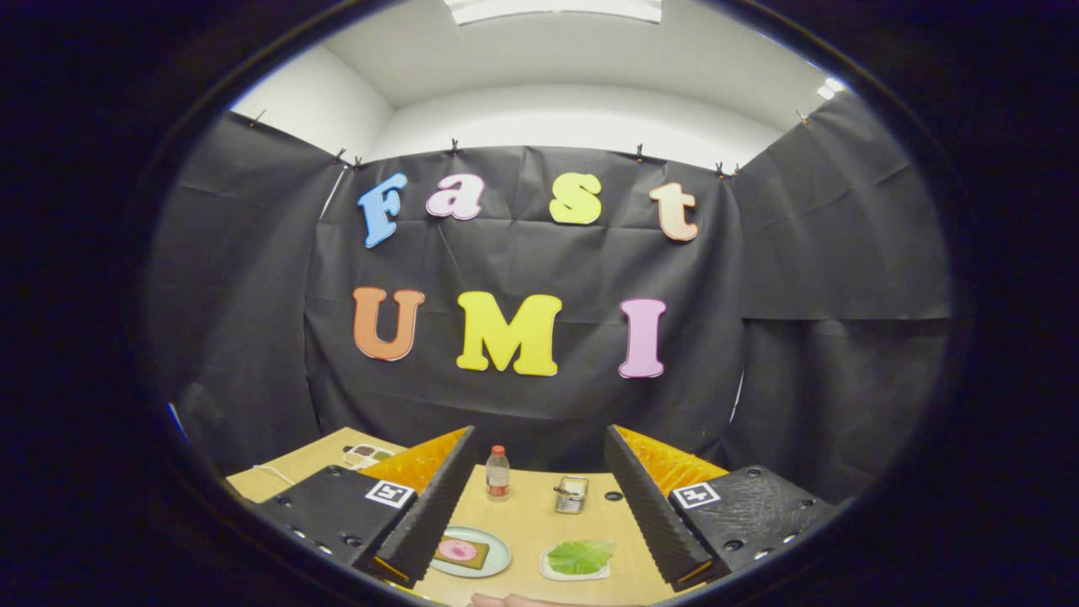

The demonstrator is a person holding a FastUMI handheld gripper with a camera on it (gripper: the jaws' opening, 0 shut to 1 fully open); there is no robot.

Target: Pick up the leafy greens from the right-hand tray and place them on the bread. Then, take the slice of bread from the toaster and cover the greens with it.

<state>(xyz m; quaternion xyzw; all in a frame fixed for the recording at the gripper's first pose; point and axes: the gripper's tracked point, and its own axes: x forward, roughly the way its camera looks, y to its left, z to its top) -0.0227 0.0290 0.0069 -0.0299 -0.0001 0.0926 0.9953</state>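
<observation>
My gripper (539, 506) hangs well above the wooden table (527, 523), its two fingers spread wide apart with nothing between them. Below and between the fingers, a green leaf (580, 555) lies on a small white tray (556, 575). To its left, partly behind the left finger (426, 514), a round pale plate (497, 558) carries a slice of bread (462, 552) with a pink topping. Farther back stands a small silver toaster (571, 494); I cannot tell what is in it.
A small clear bottle (498, 474) with a red cap stands at the back of the table, left of the toaster. A white dish (368, 456) with small items and a white cable (274, 474) lie beyond the left finger. Black cloth walls enclose the table.
</observation>
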